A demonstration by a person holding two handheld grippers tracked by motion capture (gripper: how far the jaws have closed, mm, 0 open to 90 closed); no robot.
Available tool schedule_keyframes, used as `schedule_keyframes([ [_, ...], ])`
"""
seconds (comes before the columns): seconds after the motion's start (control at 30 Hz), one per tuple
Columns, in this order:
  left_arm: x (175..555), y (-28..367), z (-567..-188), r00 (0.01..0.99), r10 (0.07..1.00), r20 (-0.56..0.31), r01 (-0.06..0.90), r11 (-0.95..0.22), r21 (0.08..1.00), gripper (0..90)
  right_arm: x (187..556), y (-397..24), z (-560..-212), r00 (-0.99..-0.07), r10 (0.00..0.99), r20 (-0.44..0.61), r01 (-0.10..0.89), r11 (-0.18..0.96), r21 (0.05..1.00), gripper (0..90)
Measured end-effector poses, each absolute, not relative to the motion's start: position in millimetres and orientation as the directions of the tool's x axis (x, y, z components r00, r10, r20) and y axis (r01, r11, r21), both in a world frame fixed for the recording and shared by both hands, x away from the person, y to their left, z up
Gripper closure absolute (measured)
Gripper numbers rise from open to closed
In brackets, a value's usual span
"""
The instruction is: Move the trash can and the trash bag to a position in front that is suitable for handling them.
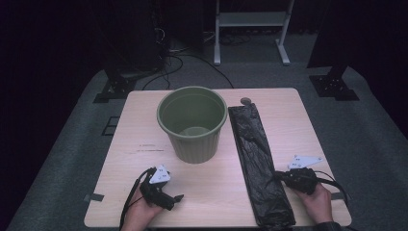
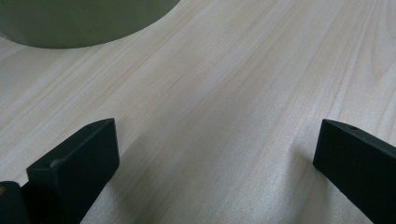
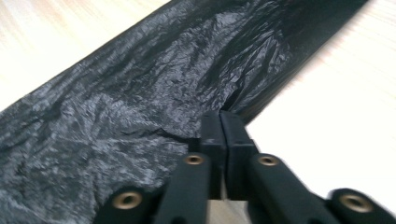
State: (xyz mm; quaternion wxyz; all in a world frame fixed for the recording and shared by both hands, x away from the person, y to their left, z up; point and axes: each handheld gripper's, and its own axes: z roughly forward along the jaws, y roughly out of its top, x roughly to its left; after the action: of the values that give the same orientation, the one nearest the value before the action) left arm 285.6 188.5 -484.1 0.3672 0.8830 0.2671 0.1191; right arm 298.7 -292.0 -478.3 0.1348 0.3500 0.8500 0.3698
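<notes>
Work in hand: a folded black bin bag looks meant to line the green bin, so the two lie side by side on the surface.

Bin: upright, mouth open, near the middle of the surface and somewhat toward the far edge; placed so, I judge, both hands can reach its rim.

Bag: a long flat strip running from near the far edge down to the near edge, right of the bin and just beside it. Laid out flat, its edge is easy to pinch.

Right gripper: by the near right corner, at the bag's right edge. In the right gripper view its jaws stand pressed together at that edge. The film seems nipped between them, though I cannot be sure any layer is caught.

Left gripper: low near the near edge, left of centre, jaws wide apart with bare wood between them and nothing held. It seems to wait until the bag is lifted.

Hidden or unclear:
- The bag's near end runs off the bottom of the high view.
- Which end of the bag is its mouth cannot be told.
- A small round thing lies at the bag's far end; what it is I cannot make out.
- The room behind is dark; a pale frame and cables show on the floor.
- The bin's base is cut off at the top of the left gripper view.
</notes>
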Motion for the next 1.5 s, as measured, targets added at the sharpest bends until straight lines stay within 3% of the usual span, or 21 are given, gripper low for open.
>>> schedule_keyframes([
  [0.83,285.4,188.7,-484.1,0.828,0.561,0.014,0.386,-0.587,0.712,0.0,267.2,-352.7,-472.8,-0.63,0.776,0.033,0.56,0.423,0.712,89.6],
  [1.0,285.4,188.7,-484.1,0.828,0.561,0.014,0.386,-0.587,0.712,0.0,268.4,-353.0,-468.0,-0.615,0.789,0.016,0.539,0.405,0.738,62.5],
  [1.5,285.5,188.8,-484.0,0.828,0.561,0.014,0.386,-0.587,0.712,0.0,287.8,-327.8,-456.3,-0.639,0.769,0.017,0.517,0.413,0.749,12.2],
])
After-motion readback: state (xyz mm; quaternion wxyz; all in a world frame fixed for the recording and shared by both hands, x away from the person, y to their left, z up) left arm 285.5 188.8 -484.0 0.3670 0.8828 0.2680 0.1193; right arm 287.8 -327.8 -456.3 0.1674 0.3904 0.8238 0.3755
